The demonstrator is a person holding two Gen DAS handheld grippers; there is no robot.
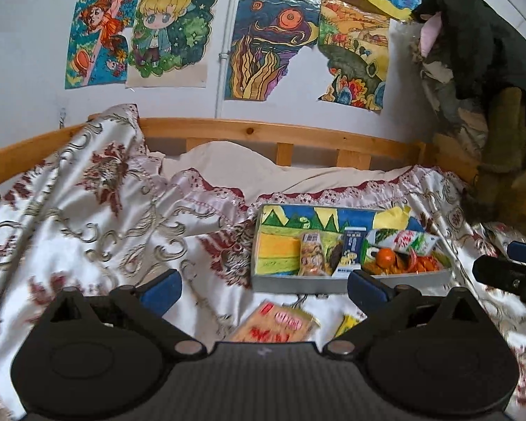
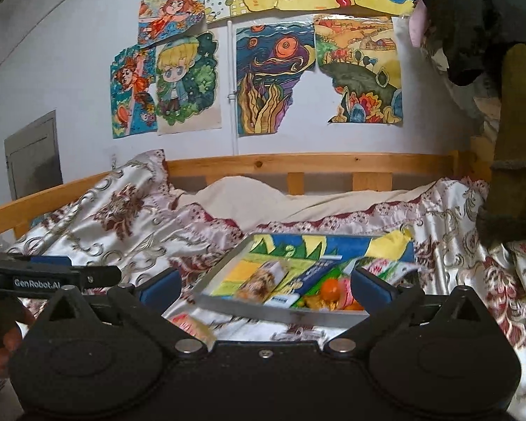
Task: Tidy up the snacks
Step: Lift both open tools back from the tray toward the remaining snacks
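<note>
The left gripper (image 1: 264,289) hangs with its blue fingers (image 1: 161,294) spread wide, released and empty; the right gripper (image 2: 264,286) likewise. Just beyond them a shallow tray (image 1: 291,282) rests on the patterned bedspread (image 1: 87,217), holding snack packets (image 1: 312,254). An orange-and-red packet (image 1: 280,324) lies on the bedspread just in front of the tray.
</note>
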